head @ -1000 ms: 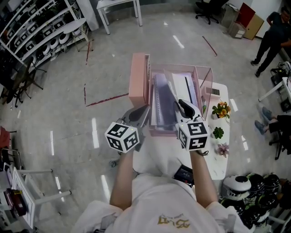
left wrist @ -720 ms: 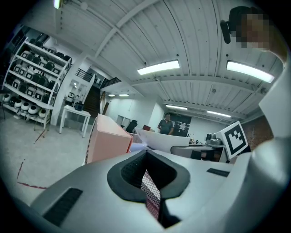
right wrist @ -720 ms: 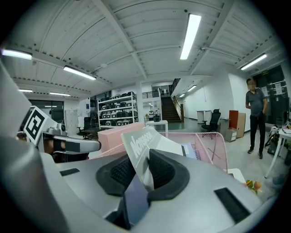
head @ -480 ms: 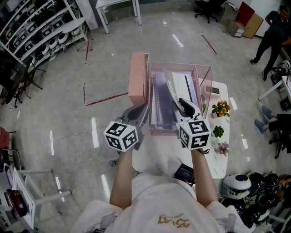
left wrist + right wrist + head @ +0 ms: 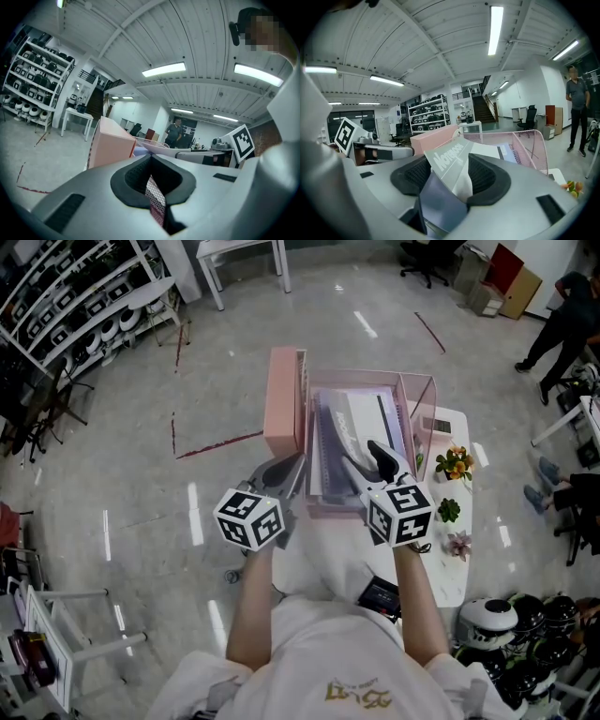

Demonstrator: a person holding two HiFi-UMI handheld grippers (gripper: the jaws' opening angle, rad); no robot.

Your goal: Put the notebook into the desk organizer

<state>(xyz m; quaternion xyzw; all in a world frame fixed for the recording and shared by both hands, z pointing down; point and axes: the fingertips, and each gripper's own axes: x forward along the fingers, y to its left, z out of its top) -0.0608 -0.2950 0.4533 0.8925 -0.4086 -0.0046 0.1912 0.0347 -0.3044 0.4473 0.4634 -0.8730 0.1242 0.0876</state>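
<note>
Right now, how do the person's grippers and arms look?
The left gripper and right gripper are grey plastic, with black ribbed pads on the tongs. Each carries a white cube with black square markers. The person wears a white short-sleeved shirt.

left gripper (image 5: 281, 476): my jaws pinch organizer mesh (image 5: 155, 199) | right gripper (image 5: 367, 460): my jaws opening, notebook (image 5: 451, 161) between | arms (image 5: 249, 601): forward
</note>
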